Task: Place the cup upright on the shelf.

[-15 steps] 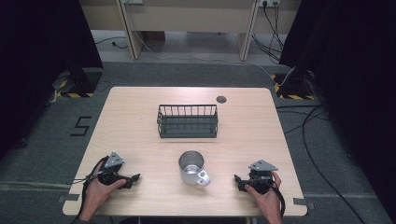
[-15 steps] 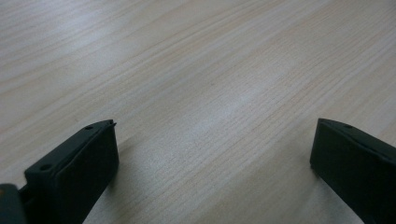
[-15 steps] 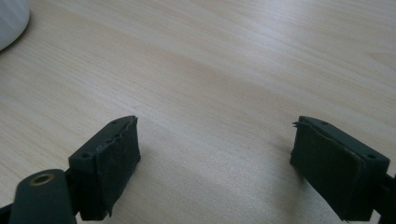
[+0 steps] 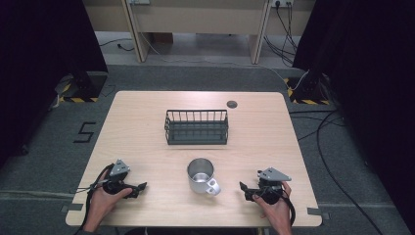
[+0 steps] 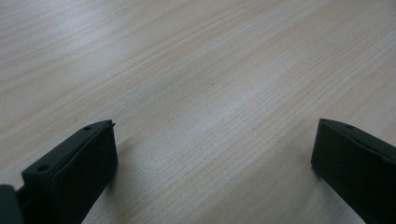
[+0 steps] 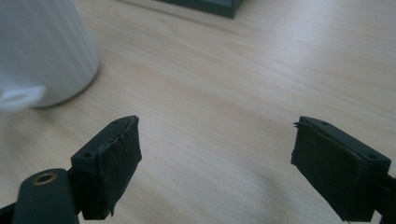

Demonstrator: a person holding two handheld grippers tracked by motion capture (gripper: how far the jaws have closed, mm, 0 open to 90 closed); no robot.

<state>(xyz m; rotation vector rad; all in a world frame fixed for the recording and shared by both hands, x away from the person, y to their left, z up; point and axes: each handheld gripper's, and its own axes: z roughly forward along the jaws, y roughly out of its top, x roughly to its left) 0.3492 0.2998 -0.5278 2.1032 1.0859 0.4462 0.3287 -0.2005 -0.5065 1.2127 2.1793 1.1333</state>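
Note:
A metal mug (image 4: pixel 200 174) stands upright at the front middle of the wooden table (image 4: pixel 142 117), its handle turned toward the front right. Its pale ribbed wall (image 6: pixel 42 51) shows at the upper left of the right gripper view. Behind it, mid-table, sits a dark wire basket (image 4: pixel 196 127) with nothing inside. My left gripper (image 4: pixel 141 188) rests on the table left of the mug, pointing right, with its jaws wide apart over bare wood (image 5: pixel 212 126). Right of the mug lies my right gripper (image 4: pixel 243 190), pointing left toward it, its jaws apart with nothing between them (image 6: pixel 217 123).
A small dark round disc (image 4: pixel 232 104) lies near the table's far edge. A corner of the basket (image 6: pixel 205 5) shows at the top of the right gripper view. Cables run across the floor to the right of the table.

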